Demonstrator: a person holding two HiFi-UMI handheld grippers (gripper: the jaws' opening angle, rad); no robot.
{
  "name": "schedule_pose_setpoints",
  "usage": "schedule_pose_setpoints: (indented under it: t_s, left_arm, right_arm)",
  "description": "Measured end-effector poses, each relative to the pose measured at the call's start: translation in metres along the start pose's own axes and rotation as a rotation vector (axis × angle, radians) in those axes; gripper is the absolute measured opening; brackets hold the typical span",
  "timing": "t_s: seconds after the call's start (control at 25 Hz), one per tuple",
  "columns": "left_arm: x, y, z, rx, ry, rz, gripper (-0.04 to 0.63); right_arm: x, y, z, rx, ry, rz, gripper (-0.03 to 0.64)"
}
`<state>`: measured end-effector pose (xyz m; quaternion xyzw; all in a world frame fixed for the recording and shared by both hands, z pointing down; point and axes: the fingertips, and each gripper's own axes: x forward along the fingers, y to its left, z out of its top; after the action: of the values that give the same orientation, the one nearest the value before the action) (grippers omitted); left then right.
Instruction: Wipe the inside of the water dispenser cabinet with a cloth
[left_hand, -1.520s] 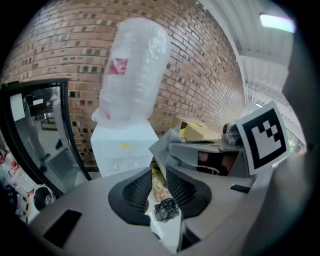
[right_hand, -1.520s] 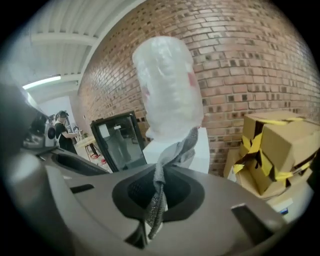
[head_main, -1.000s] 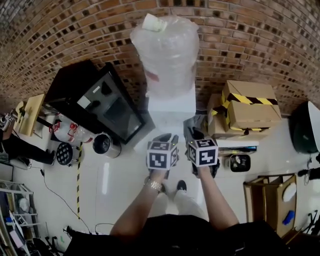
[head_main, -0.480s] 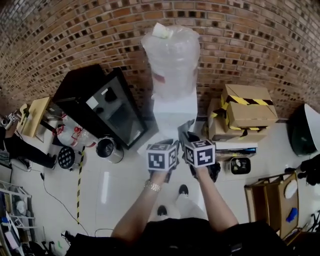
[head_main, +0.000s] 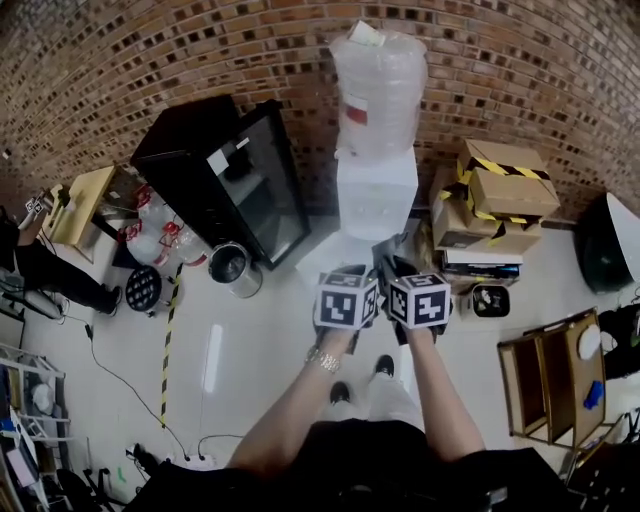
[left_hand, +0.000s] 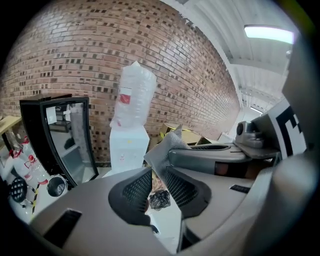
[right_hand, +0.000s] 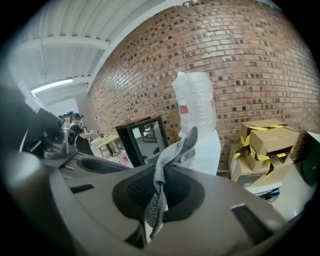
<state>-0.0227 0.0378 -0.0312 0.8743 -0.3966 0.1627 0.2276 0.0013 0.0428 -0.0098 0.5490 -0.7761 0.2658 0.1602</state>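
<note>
cloth (head_main: 386, 252): mostly hidden in the head view behind the right claw (head_main: 400, 272); only a grey fold showed.
left claw (left_hand: 156, 177): jaws stood nearly together; whether the cloth's edge lay between them or just beyond could not be told.
dark lump (left_hand: 160, 200): seen through that jaw gap, too blurred to identify.
water dispenser (head_main: 377, 195): lower part hidden behind cloth and claws; the cabinet's inside did not show.
bottle label (head_main: 353, 112): print too small to read.
person (head_main: 30, 275): cut off by the left edge.
black round object (head_main: 610, 255): cut off by the right edge.
</note>
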Motion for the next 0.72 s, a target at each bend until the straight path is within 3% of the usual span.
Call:
schedule_pose_setpoints:
  t_s: [0.72]
  left_arm:
    - [-0.028,-0.011,0.017,0.026,-0.067,0.036,0.09]
  right_arm:
    - [-0.029,0.021,0.019,-0.096,-0.052,0.026,0.012]
